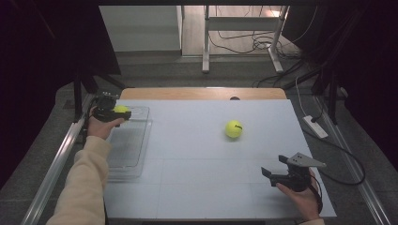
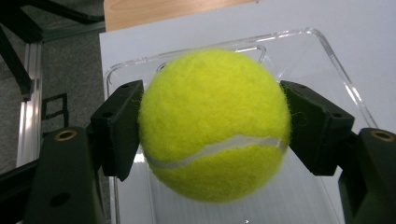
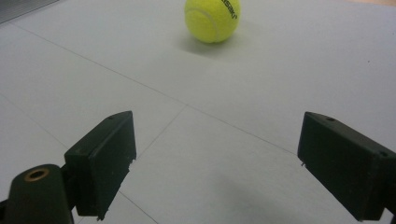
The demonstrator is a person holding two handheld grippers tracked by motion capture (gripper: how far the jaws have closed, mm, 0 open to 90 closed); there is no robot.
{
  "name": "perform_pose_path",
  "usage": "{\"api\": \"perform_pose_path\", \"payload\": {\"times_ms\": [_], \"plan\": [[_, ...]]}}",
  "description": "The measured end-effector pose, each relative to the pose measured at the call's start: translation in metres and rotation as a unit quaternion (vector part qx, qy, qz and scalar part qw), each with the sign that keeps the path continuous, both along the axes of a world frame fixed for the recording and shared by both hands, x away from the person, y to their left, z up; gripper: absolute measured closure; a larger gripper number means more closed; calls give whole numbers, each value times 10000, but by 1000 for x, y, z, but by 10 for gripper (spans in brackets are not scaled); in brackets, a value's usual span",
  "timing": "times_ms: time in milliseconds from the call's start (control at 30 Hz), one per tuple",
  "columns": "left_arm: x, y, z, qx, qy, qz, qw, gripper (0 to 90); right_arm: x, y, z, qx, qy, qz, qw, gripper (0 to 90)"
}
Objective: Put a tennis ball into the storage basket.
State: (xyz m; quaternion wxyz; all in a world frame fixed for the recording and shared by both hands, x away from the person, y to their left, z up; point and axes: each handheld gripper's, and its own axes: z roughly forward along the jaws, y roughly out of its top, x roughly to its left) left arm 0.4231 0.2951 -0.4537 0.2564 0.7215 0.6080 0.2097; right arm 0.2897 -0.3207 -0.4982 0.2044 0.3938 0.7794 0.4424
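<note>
left fingers (image 2: 212,126) clamped on fuzzy yellow-green tennis ball (image 2: 212,123) | held just above clear plastic tray (image 2: 327,51), far-left surface | right fingers (image 3: 224,168) apart, empty, nearer second yellow-green tennis ball (image 3: 212,18)

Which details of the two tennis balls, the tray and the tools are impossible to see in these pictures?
- Held tennis ball, left gripper view: its far side and any print are turned away; the ball itself hides the clear tray floor under it.
- Free tennis ball, right gripper view: top cut off by the upper edge; print partly readable.
- Left tool, high view: too small and dark to show its grip.
</note>
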Motion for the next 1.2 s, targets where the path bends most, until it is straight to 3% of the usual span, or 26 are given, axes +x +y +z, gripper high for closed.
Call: {"api": "perform_pose_path", "payload": {"times_ms": [300, 600, 833, 900, 967, 1200], "plan": [[4, 0, -6, 146, 259, -22, 9996, 269, 0, 0, 0, 6, 7, 8, 10000, 115], [7, -3, -10, 236, 385, -6, 9990, 268, 0, 0, -1, 3, 14, 16, 10000, 114], [6, -3, -8, 304, 315, 93, 9990, 258, 0, 0, 0, 1, 9, 22, 10000, 114], [5, -2, -5, 223, 167, 147, 9995, 155, 0, 0, -1, -15, 2, 36, 10000, 114], [3, -2, -1, 172, 80, 101, 9998, 115, 0, 1, -1, -22, 3, 42, 10000, 114], [-6, 0, 9, -42, -175, -35, 9998, 95, 0, 0, -1, -26, 3, 27, 10000, 114]]}}
